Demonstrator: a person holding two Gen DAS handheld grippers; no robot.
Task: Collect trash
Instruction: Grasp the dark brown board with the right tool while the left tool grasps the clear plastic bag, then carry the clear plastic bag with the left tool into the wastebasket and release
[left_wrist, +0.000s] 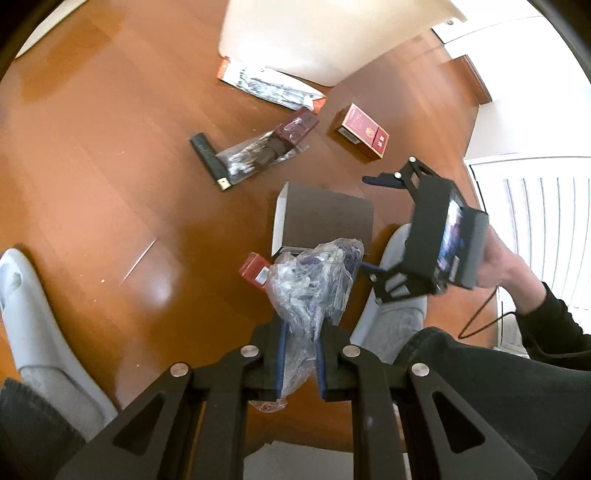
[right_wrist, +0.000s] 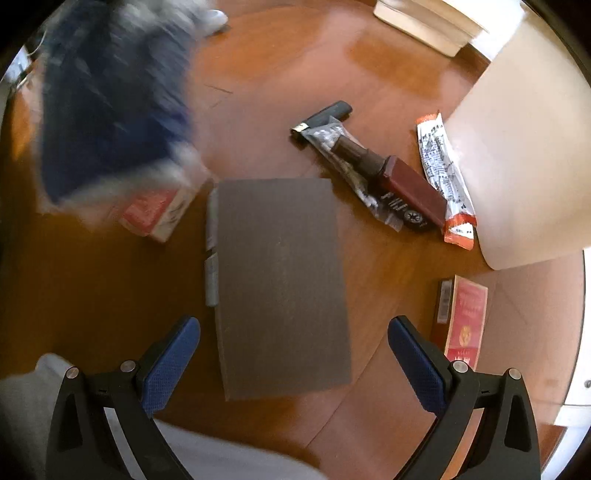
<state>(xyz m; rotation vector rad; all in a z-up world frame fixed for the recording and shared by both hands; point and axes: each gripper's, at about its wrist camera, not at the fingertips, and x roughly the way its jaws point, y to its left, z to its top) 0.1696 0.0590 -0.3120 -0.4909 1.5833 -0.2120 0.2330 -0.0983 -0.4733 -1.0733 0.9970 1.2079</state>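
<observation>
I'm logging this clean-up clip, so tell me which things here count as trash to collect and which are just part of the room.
Part of the job:
- crumpled clear plastic wrapper, clamped in the left gripper
- grey cardboard box, below the open right gripper
- red packs
- white-and-orange wrapper
- brown box in clear wrap
- black stick

Just there:
- wooden floor
- white furniture

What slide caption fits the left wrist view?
Left gripper shut on a crumpled plastic wrapper above the wooden floor, right gripper open over a grey box.
</observation>
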